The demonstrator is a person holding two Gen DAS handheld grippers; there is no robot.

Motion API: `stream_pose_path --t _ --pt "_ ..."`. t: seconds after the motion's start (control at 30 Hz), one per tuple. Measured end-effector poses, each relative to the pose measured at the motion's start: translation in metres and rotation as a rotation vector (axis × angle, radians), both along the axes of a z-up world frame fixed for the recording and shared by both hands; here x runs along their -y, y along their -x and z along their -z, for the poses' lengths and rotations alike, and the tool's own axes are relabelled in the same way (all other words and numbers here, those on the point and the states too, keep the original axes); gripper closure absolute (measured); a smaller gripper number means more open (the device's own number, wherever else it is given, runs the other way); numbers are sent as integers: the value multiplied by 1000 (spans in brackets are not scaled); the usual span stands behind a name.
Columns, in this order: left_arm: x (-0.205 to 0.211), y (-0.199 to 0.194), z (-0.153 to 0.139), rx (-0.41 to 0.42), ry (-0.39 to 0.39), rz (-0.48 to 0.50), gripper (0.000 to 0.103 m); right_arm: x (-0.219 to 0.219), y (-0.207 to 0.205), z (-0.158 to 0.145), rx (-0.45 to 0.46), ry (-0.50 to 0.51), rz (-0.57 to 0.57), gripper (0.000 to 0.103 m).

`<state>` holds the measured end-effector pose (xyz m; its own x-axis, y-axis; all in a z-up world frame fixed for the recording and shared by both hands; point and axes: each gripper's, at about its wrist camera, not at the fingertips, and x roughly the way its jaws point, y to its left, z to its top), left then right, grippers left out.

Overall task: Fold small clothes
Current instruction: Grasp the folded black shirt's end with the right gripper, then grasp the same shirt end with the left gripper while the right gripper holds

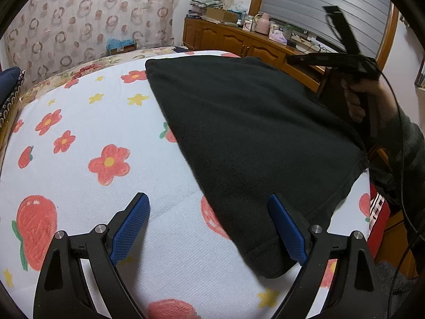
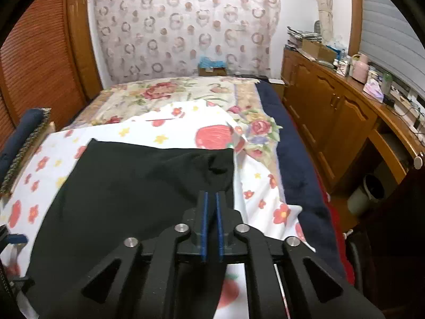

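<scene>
Black fleece fills the middle of both views: the small garment (image 1: 252,138) lies on the flower-and-strawberry sheet (image 1: 87,133) spread over my bed, running from the upper centre of the left wrist view down to its lower right. My left tool (image 1: 209,228) has its blue pads spread wide with nothing between them; the right-hand pad sits just over the garment's hemmed near corner at the lower right, the left-hand pad over bare sheet. My right tool (image 2: 211,226), at the lower centre of the right wrist view, has its pads drawn nearly together with only a thin slit left, and I cannot tell whether any cloth is pinched there; the fleece rises in a rumpled hump just beyond the tips. In the left wrist view that same tool shows blurred at the upper right, above the garment's far edge. I judge the fold to be partly done: the garment looks like a fairly neat slab with straight edges on the left, but the right side is puckered. What remains, I think, is another fold across, then smoothing it flat on the sheet.
</scene>
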<state>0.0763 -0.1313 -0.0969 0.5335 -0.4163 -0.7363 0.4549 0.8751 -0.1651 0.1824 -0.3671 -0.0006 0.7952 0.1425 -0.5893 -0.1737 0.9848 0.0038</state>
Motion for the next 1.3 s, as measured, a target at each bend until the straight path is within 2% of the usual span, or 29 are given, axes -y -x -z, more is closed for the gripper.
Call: stream_pose_path --t 0.1,0.13,0.17,0.37,0.5,0.6,0.73,0.83,1.3 --pt "0 1 0 -2 2 -1 11 -5 25 2 14 18 -12 67" --pt "0 1 0 -1 1 -1 11 -6 32 6 13 21 -23 55" --pt "1 2 0 0 1 -1 11 -9 42 9 9 27 -37 50" --pt "-2 2 -2 5 15 3 11 -6 101 37 -40 11 -47 47" --pt "-3 9 -7 2 54 35 12 2 131 47 -69 11 -33 47" --pt "0 14 -10 0 66 62 23 7 145 51 -85 19 -31 47" --pt "1 16 -10 -13 72 80 42 4 150 43 -106 19 -47 47" --pt "2 16 -9 -23 77 89 47 -2 148 43 -121 16 -64 47" --pt "4 24 -4 -38 60 86 48 1 149 48 -171 -28 -109 47"
